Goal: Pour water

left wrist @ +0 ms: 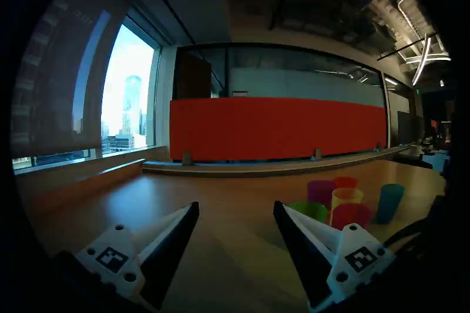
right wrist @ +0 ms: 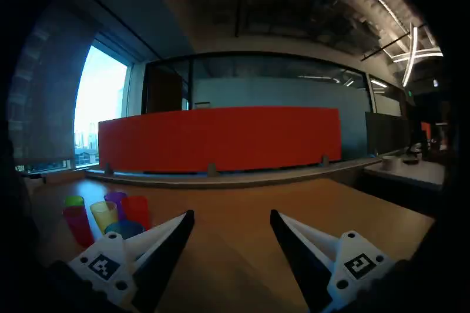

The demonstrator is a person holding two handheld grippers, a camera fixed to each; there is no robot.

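Observation:
Several coloured plastic cups stand in a cluster on the wooden table (left wrist: 235,201). In the left gripper view the cluster lies to the right: a yellow cup (left wrist: 346,198), a red cup (left wrist: 351,215), a teal cup (left wrist: 389,202), a purple cup (left wrist: 320,191) and a green cup (left wrist: 309,210) just past the right finger. My left gripper (left wrist: 236,208) is open with nothing between its fingers. In the right gripper view the same cups sit at the left: yellow cup (right wrist: 104,215), red cup (right wrist: 137,209), magenta cup (right wrist: 78,225). My right gripper (right wrist: 232,214) is open and holds nothing.
A long red divider panel (left wrist: 276,128) runs along the far edge of the table. A bright window (left wrist: 126,107) is at the left. Another desk with a white cup (right wrist: 389,162) stands to the right. Bare tabletop (right wrist: 252,207) stretches ahead of both grippers.

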